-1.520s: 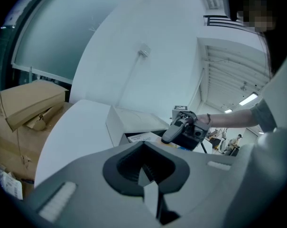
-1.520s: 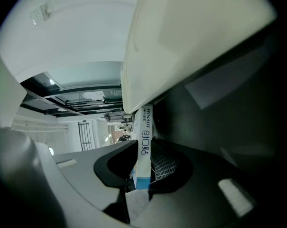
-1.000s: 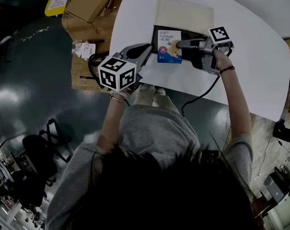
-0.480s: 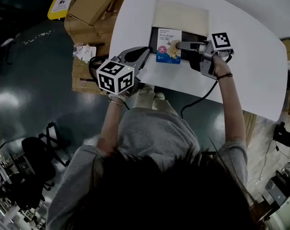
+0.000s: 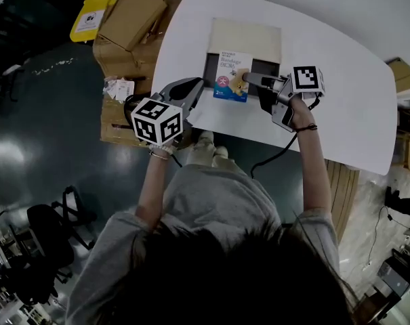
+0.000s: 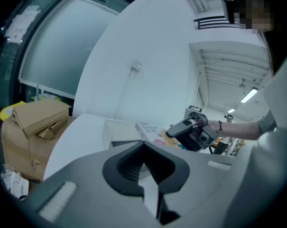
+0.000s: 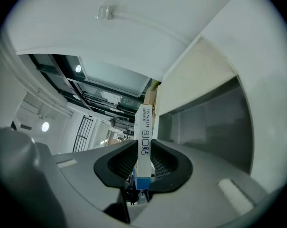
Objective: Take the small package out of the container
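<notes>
The small package [image 5: 232, 77], a white and blue bandage box, is tilted up over the dark inside of the open container [image 5: 262, 67], whose beige lid [image 5: 245, 36] lies back on the white table [image 5: 347, 107]. My right gripper [image 5: 248, 78] is shut on the package's right edge. In the right gripper view the package [image 7: 144, 137] stands edge-on between the pads, with the container's grey wall [image 7: 214, 122] to the right. My left gripper [image 5: 198, 83] hovers at the table's near-left edge, shut and holding nothing. From the left gripper view [image 6: 143, 146], the package [image 6: 150, 129] shows ahead.
Cardboard boxes [image 5: 127, 19] and a yellow sign [image 5: 89, 19] sit on the floor to the left of the table. A black cable [image 5: 279, 151] hangs from the right gripper over the table's near edge. Bare tabletop stretches to the right of the container.
The right gripper has kept its hold on the package over the container. The head camera has shifted, so everything sits slightly lower and further left. The left gripper has barely moved.
</notes>
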The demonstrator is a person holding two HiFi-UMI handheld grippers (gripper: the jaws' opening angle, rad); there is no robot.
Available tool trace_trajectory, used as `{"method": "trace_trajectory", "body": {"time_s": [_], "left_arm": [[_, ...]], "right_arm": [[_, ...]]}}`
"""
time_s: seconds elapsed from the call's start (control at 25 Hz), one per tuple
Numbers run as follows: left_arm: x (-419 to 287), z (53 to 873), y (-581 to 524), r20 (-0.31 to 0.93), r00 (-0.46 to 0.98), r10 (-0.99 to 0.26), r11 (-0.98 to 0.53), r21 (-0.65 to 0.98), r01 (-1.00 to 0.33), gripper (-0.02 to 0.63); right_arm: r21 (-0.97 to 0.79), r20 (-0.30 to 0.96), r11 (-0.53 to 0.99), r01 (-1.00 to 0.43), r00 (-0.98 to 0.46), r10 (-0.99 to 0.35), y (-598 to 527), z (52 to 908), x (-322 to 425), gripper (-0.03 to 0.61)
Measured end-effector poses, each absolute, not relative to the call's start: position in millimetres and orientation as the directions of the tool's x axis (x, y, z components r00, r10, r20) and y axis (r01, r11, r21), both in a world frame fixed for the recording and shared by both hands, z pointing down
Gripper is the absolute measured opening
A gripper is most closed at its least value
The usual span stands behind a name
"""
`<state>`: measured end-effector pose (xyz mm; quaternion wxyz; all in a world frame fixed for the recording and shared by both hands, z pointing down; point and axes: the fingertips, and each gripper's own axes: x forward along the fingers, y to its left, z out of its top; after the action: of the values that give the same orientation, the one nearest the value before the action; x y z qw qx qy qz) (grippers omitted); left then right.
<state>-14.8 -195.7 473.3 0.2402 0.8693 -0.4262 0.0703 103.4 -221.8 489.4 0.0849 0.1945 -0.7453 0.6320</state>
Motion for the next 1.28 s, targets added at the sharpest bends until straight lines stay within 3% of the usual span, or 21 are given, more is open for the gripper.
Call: {"method": "trace_trajectory", "body": {"time_s": [0.28, 0.44, 0.8, 1.28], "left_arm": [[-15.9, 459.5, -197.2, 0.292, 0.621, -0.727, -0.529, 0.339, -0.778, -0.008], [-10.3, 447.1, -193.1, 0.273, 0.617, -0.738, -0.536, 0.318, -0.782, -0.008], [-4.7, 415.9, -188.0, 0.224, 0.61, -0.76, -0.554, 0.267, -0.788, -0.008], [3.8, 389.4, -191.4, 0.167, 0.613, -0.772, -0.576, 0.221, -0.787, -0.008]], "right_arm": [[-0.873, 0.386, 0.204, -0.443, -0.883, -0.266, -218.3, 473.6, 108.9, 0.101], [-0.87, 0.293, 0.308, -0.385, -0.906, -0.306, -217.0, 454.6, 109.5, 0.101], [-0.785, 0.235, 0.465, -0.41, -0.891, -0.389, -209.8, 418.8, 117.2, 0.101], [-0.706, 0.188, 0.543, -0.454, -0.86, -0.475, -210.9, 392.0, 133.8, 0.101]]}}
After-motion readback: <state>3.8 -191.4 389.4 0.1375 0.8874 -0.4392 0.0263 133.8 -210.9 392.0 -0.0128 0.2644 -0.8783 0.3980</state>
